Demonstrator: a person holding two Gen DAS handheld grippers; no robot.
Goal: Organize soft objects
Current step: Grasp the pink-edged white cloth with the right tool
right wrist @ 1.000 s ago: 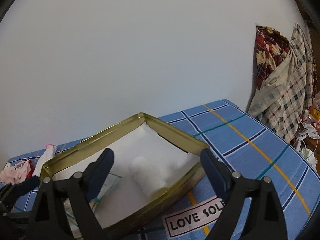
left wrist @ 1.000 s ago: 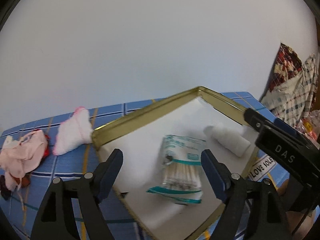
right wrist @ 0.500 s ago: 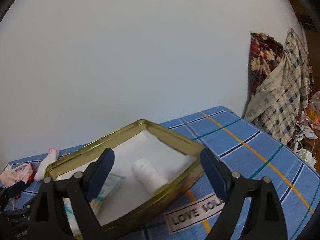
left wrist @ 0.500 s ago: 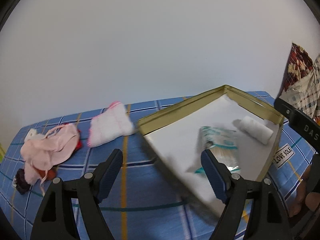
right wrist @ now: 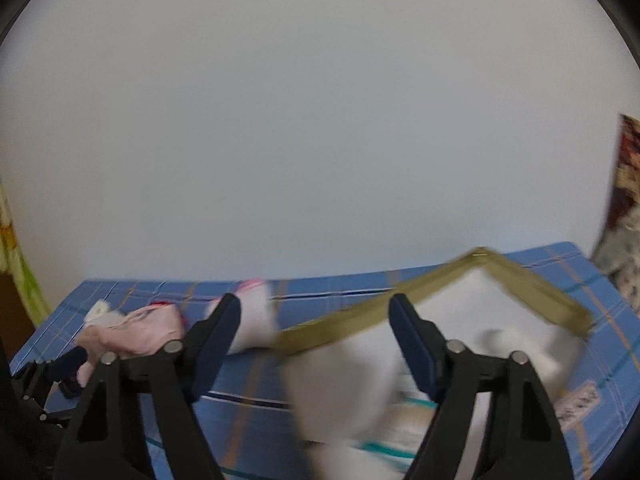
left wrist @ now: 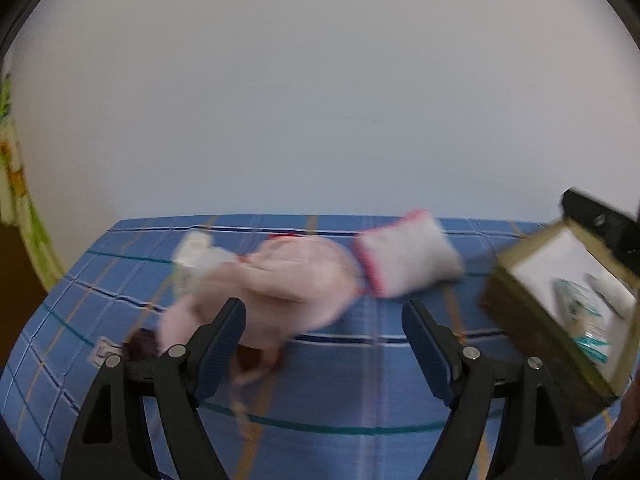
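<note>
While both views are smeared by motion blur, laid out from largest to smallest:

Wall (left wrist: 320,100): plain white, filling the upper half of both views.

Table (left wrist: 340,380): covered by a blue cloth with navy, teal and orange check lines, running across the lower part of each view.

Tin (right wrist: 532,284): shallow, gold-rimmed, white inside, resting on the cloth at the right; in the left wrist view only its near corner (left wrist: 516,320) seen at the right edge.

Left tool (left wrist: 324,344): black frame with blue pads, jaws standing wide apart, nothing between them; above the cloth, aimed at the soft things.

Right tool (right wrist: 316,344): same build, jaws closing yet well apart, gripping nothing; the tin's near rim and blue cloth seen through the gap.

Pink fabric item (left wrist: 288,280): pale, crumpled, lying on the cloth just beyond the left tool's left pad; seen at far left in the right wrist view (right wrist: 136,332). Something dark and reddish peeks out at its lower edge; too blurred to name.

White pouch with pink trim (left wrist: 408,256): soft, pillow-like, lying on the cloth just right of the pink item and left of the tin, outside it; partly hidden behind the right tool's left pad in the other view (right wrist: 256,316).

Packet with teal print (left wrist: 576,312): lying flat inside the tin.

White roll (left wrist: 612,292): inside the tin, beside the packet.

Small white piece (left wrist: 192,252): at the pink item's upper left; too blurred to identify.
</note>
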